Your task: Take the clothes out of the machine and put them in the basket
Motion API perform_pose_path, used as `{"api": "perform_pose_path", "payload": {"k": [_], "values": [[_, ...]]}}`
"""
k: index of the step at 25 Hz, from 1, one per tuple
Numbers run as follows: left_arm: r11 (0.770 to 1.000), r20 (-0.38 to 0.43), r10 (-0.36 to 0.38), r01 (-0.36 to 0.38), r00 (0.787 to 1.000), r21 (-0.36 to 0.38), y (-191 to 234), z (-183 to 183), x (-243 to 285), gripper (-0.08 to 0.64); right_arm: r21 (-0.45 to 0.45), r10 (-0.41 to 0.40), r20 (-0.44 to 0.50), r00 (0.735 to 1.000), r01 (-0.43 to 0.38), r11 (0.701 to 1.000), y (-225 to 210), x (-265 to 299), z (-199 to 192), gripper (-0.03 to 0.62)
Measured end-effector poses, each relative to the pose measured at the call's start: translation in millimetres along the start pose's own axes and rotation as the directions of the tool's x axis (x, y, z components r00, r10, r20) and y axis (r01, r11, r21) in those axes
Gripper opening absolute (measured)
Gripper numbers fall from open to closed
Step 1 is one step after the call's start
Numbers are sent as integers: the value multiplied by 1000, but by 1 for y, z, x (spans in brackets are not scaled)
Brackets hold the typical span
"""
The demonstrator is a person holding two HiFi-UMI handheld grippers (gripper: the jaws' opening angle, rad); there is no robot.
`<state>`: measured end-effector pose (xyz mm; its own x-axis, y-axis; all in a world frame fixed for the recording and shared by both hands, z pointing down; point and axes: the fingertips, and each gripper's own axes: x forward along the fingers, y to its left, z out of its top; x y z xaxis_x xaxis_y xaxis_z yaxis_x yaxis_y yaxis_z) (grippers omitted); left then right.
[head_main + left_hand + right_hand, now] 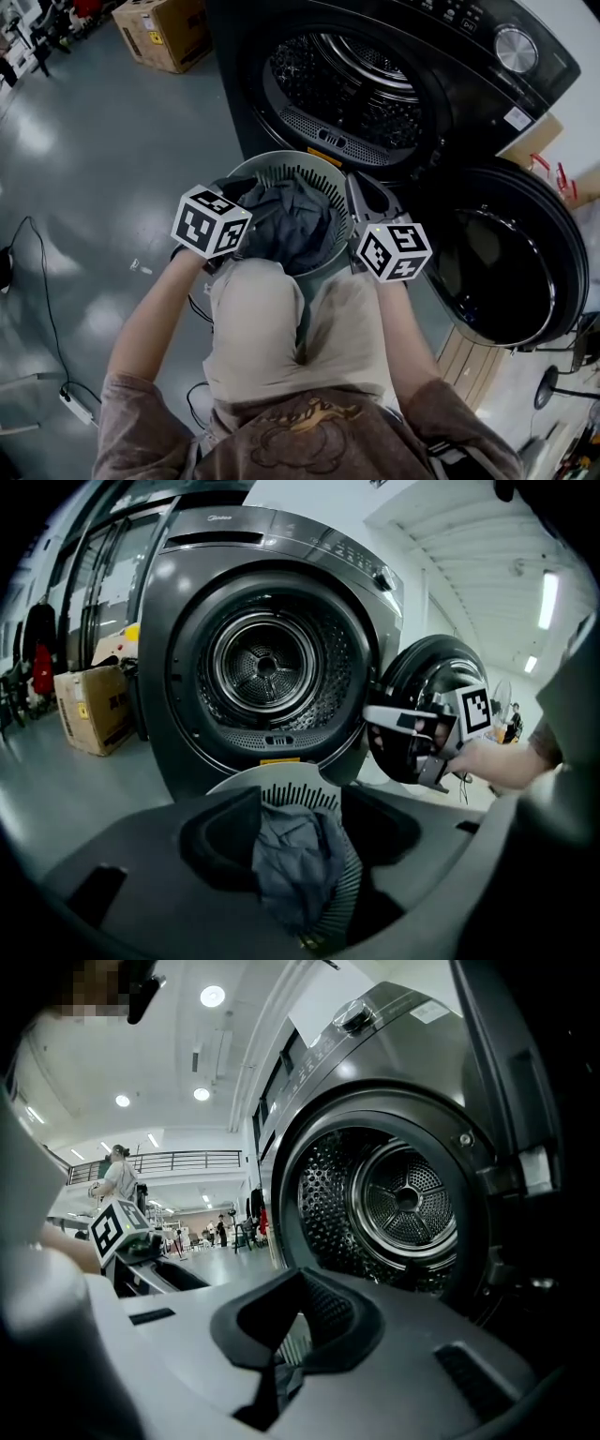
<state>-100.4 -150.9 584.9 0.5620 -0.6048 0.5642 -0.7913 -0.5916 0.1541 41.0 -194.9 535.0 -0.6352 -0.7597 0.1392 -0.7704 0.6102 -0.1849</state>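
The round grey basket (281, 159) (281, 780) stands on the floor in front of the dark machine's open drum (347, 84) (267, 667) (403, 1199). A grey-blue cloth (295, 220) (295, 855) lies bunched inside the basket. My left gripper (242, 192) (300, 855) hangs over the basket's left rim, jaws apart, with the cloth showing in the gap and neither pad pressing on it. My right gripper (367, 192) (281, 1372) hovers at the basket's right rim, level, its jaws together with nothing held. No clothes show in the drum.
The machine's round door (506, 262) (431, 686) hangs open to the right. A cardboard box (164, 33) (89, 710) sits on the floor left of the machine. Cables (42, 309) and a power strip (75, 405) lie at the left. Wooden boards (469, 356) lie under the door.
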Motion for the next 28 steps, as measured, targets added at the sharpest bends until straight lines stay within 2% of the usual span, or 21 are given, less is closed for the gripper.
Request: {"api": "perform_pose_path", "payload": {"k": [8, 11, 14, 17, 21, 28], "values": [[993, 16, -81, 82, 997, -88, 12, 4, 31, 272, 25, -16, -87, 996, 19, 1000, -11, 20, -13, -5], [990, 23, -92, 94, 996, -109, 23, 20, 29, 272, 40, -12, -138, 990, 18, 999, -7, 29, -7, -5], [987, 36, -85, 89, 996, -135, 40, 49, 10, 267, 48, 10, -201, 979, 0, 999, 9, 42, 17, -5], [982, 48, -80, 87, 996, -166, 54, 89, -25, 264, 56, 41, -248, 968, -27, 998, 35, 54, 63, -5], [970, 56, -85, 96, 995, -223, 56, 149, -84, 262, 67, 75, -279, 957, -59, 996, 70, 54, 144, -5], [953, 95, -96, 119, 991, -279, 34, 268, -203, 219, 86, 67, -270, 960, -45, 995, 118, 39, 305, -5]]}}
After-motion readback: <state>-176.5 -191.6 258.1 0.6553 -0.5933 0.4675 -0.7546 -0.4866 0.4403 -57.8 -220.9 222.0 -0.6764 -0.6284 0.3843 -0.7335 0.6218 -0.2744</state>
